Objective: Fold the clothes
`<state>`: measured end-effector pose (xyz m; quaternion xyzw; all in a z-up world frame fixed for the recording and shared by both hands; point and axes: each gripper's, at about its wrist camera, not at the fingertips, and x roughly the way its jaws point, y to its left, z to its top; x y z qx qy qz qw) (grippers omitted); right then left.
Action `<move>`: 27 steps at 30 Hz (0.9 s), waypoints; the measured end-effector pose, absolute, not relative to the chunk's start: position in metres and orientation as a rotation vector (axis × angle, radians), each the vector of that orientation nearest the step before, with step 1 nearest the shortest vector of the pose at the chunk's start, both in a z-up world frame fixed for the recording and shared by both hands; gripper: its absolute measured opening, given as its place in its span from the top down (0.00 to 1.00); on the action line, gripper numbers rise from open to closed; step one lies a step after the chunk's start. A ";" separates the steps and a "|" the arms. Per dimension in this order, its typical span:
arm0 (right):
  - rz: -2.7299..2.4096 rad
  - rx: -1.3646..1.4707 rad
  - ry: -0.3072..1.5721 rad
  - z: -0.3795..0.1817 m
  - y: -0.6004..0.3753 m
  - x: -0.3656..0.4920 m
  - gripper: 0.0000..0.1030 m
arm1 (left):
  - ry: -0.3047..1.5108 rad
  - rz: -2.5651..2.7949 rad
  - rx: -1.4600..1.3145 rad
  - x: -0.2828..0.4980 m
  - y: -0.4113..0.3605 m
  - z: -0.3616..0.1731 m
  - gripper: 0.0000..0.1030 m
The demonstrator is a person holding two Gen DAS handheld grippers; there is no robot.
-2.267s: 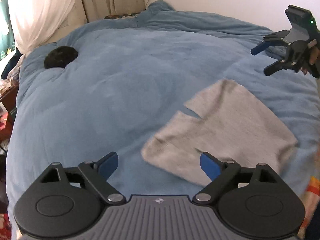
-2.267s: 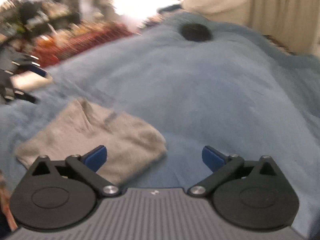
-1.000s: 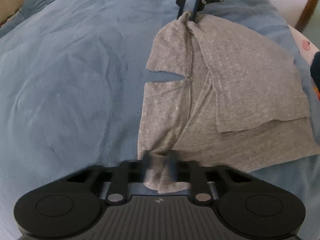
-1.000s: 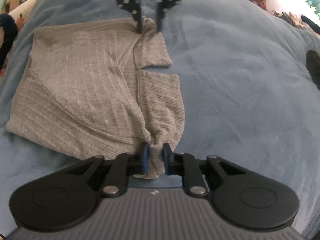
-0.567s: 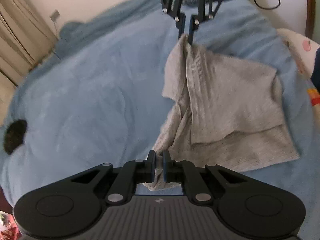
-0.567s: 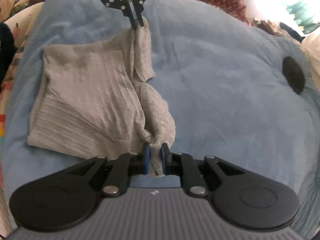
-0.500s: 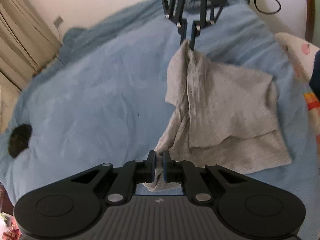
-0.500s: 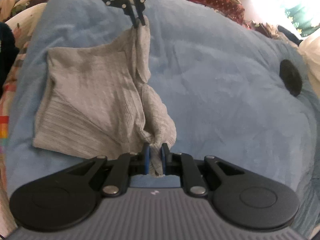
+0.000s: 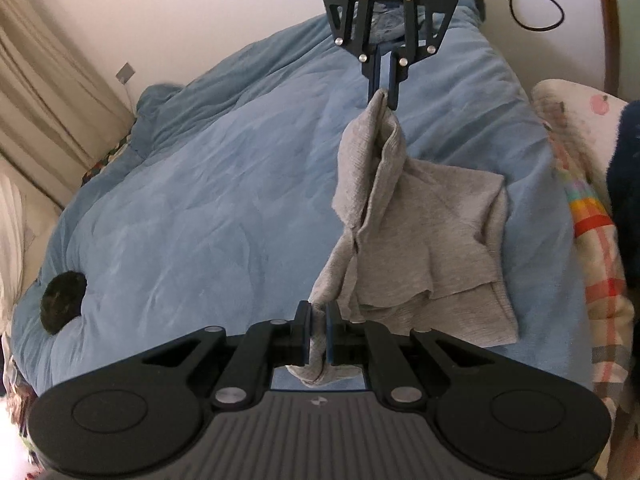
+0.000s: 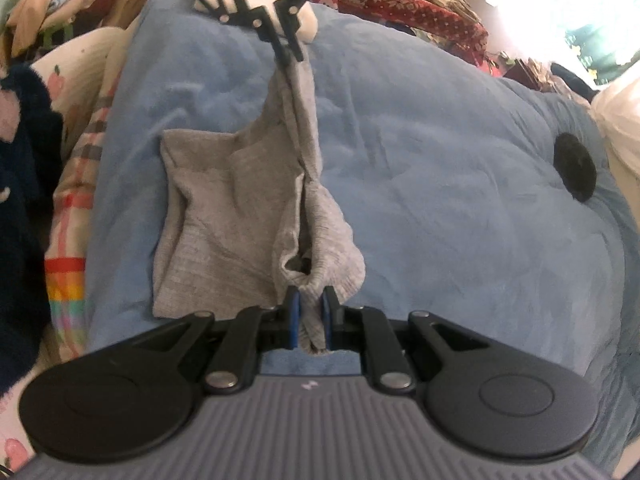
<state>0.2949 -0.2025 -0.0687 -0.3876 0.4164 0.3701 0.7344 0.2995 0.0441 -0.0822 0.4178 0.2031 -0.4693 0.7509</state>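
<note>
Left gripper [image 9: 317,334]: fingers closed on a bunched corner of the grey garment [image 9: 424,232].
Right gripper [image 10: 310,322]: fingers pinched shut on the opposite corner of the same edge.
Grey garment: edge raised and stretched between the two grippers; the rest is draped on the blue duvet [image 9: 208,184] near one side edge of the bed.
Open room: a wide bare stretch of duvet is seen beside the garment, up to a black round object [image 10: 575,168].

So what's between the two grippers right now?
Only the grey garment: its edge runs from the left gripper to the right gripper, each shut on it, the rest hanging to the blue blanket. Both wrist views show it.
</note>
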 end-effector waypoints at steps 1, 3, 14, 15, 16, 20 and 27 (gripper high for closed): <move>0.814 -0.844 0.919 -0.066 -0.202 0.294 0.88 | 0.453 -1.023 0.902 0.305 0.044 -0.083 0.93; 0.818 -0.813 0.938 -0.068 -0.205 0.305 0.88 | 0.472 -1.019 0.880 0.317 0.043 -0.086 0.93; 0.855 -0.660 1.028 -0.107 -0.229 0.400 0.88 | 0.612 -1.001 0.763 0.398 0.036 -0.130 0.93; 0.852 -0.652 1.035 -0.111 -0.230 0.408 0.88 | 0.624 -1.000 0.750 0.404 0.036 -0.135 0.93; 0.850 -0.645 1.043 -0.116 -0.231 0.416 0.88 | 0.639 -1.000 0.737 0.410 0.036 -0.141 0.93; 0.852 -0.619 1.077 -0.140 -0.238 0.436 0.88 | 0.675 -1.012 0.728 0.421 0.036 -0.159 0.93; 0.853 -0.596 1.057 -0.137 -0.249 0.421 0.88 | 0.660 -1.021 0.710 0.414 0.042 -0.157 0.93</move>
